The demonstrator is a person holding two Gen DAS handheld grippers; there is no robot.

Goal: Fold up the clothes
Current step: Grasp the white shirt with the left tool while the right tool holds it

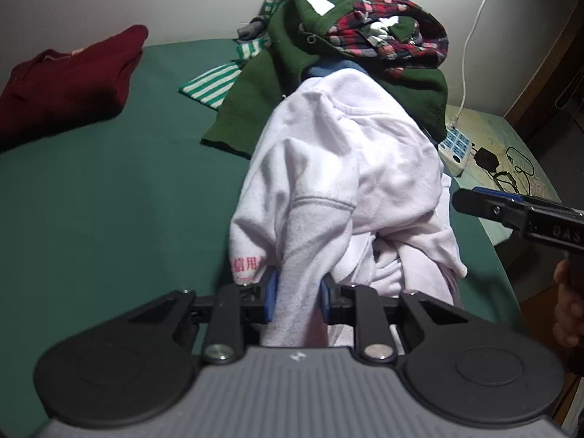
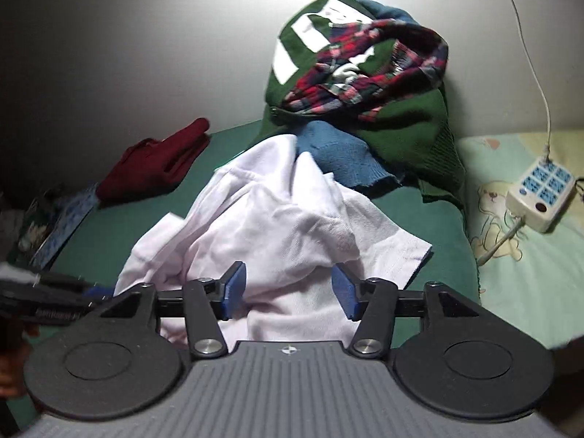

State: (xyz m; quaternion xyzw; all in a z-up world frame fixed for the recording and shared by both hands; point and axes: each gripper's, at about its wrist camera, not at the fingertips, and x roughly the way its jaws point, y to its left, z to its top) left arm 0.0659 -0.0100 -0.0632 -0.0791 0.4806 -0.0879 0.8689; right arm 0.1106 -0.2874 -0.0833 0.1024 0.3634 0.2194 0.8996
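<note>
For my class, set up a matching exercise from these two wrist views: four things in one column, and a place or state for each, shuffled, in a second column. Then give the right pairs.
Things
1. left gripper
2. right gripper
3. maroon garment
4. power strip

Places or states
A. lies folded on the green cover, apart from the pile
B. jaws apart, over the pale garment
C. sits on the light printed sheet beside the green cover
D. closed on a bunch of pale fabric

Pairs: 1-D, 2-B, 3-A, 4-C
</note>
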